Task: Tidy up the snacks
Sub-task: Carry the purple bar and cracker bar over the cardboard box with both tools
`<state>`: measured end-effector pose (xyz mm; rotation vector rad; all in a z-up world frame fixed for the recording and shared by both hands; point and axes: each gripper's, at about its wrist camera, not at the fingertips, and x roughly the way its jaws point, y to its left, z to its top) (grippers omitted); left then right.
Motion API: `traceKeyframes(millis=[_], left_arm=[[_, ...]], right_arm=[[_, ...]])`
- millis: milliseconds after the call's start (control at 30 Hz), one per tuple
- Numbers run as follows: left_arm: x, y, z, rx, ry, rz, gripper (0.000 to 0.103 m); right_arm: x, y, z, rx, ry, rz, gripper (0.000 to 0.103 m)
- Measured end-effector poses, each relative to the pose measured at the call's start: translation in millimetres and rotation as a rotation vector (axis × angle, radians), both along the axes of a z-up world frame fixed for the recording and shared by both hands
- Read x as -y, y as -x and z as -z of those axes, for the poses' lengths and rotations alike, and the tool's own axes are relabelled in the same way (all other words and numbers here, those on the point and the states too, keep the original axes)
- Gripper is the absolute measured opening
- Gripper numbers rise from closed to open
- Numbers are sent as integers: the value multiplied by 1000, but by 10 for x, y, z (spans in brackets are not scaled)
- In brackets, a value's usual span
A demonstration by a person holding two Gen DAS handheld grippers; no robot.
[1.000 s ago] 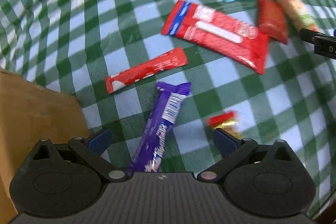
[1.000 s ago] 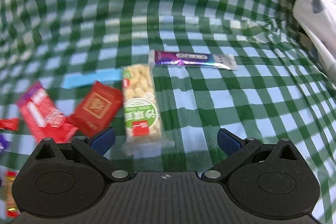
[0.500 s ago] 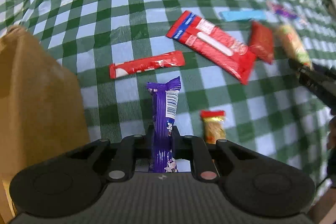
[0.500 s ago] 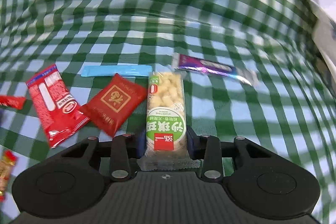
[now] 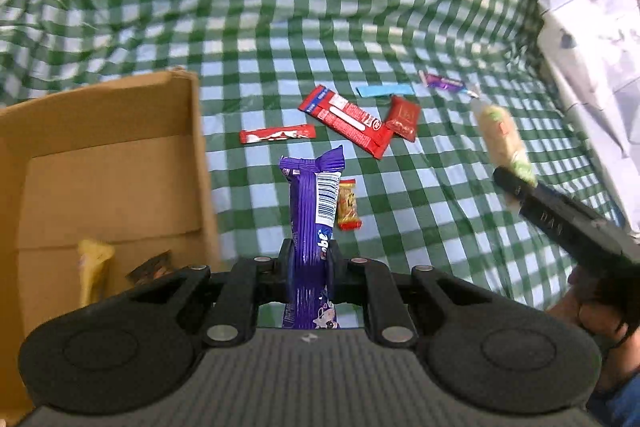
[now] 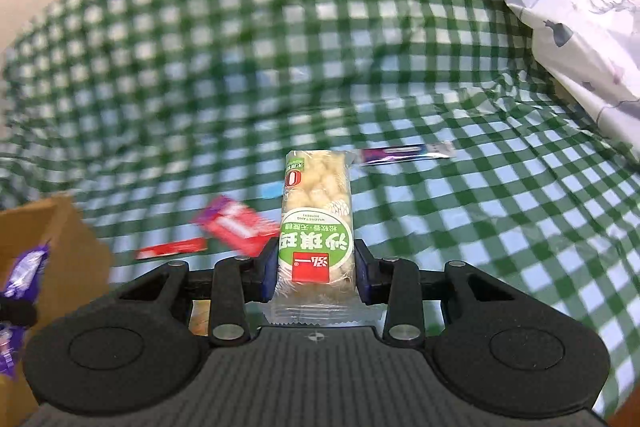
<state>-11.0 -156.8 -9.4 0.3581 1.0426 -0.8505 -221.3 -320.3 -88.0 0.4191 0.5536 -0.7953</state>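
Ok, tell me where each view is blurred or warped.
Left wrist: mostly sharp; the puffed bar in the right gripper is smeared, and fisheye bends the cloth. Right wrist: the bar is crisp, but cloth and red packs streak.

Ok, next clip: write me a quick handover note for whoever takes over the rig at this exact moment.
Left gripper: shut on the purple bar, lifted off the cloth, right of the cardboard box.
Right gripper: shut on the green-label puffed snack, also in the air.
Done: a yellow packet and a dark packet lie in the box.
Left: drop both held snacks in the box, then collect the long red packet, red stick, red square packet, blue strip, small purple packet and small gold candy from the checked cloth.
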Motion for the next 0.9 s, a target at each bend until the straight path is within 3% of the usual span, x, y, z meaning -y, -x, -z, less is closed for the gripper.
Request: traceKeyframes(millis=[167, 500, 900], left_arm=[[-713, 169, -301, 59, 31, -53, 16], [-1998, 343, -426, 65, 42, -160, 16], [-2637, 546, -466, 93, 113, -190, 16]], right_arm=[[-838, 115, -309, 53, -31, -96, 39], [-2157, 14, -729, 86, -71, -315, 39], [-3036, -122, -898, 22, -38, -446, 39]])
